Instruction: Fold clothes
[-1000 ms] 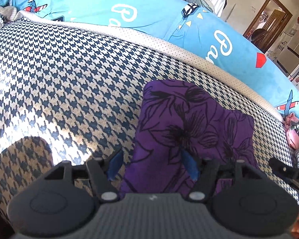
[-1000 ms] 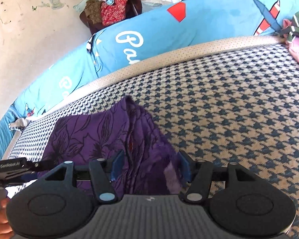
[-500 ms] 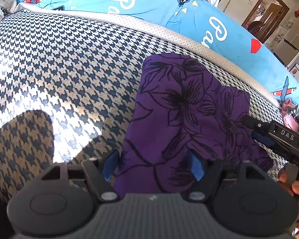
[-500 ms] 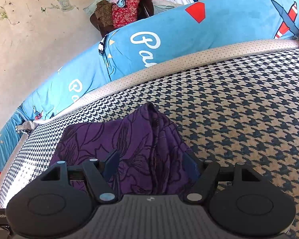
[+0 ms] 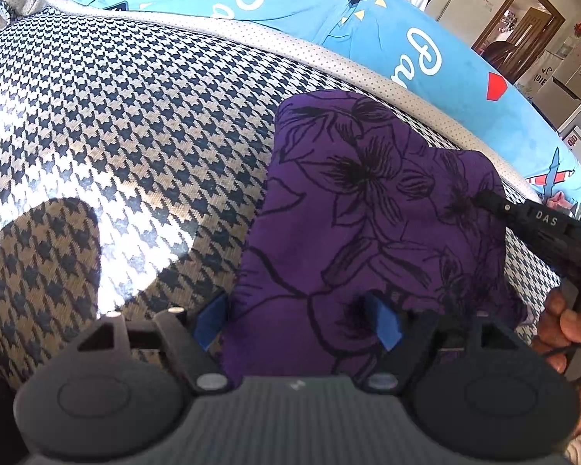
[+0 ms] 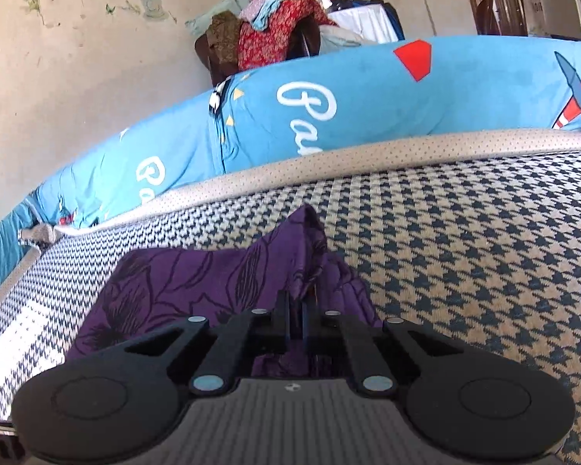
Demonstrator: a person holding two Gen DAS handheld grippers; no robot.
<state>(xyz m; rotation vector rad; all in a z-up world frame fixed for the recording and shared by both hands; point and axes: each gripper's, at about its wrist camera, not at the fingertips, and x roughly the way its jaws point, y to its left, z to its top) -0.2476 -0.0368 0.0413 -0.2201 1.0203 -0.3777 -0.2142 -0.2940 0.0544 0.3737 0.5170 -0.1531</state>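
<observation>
A purple cloth with black flower outlines [image 5: 368, 201] lies folded on the houndstooth bed cover [image 5: 116, 116]. My left gripper [image 5: 296, 323] straddles the cloth's near edge. Its blue pads stand apart and its jaws are opening, with the cloth between them but not pinched. In the right wrist view the same purple cloth [image 6: 213, 279] bunches up into a ridge. There my right gripper [image 6: 298, 310] is shut on the cloth's right-hand edge. That right gripper [image 5: 484, 197] also shows in the left wrist view, its tip on the cloth's right side.
A blue printed bolster [image 6: 329, 108] runs along the far side of the bed behind a beige dotted border [image 6: 368, 155]. Clothes are piled on a chair [image 6: 263, 35] against the wall. A hand [image 5: 561, 329] grips the right tool. A door [image 5: 523, 35] and fridge [image 5: 569, 89] stand far right.
My right gripper went from open around the cloth's edge to shut on it. The left gripper slid forward over the cloth's near edge, its pads a little wider apart.
</observation>
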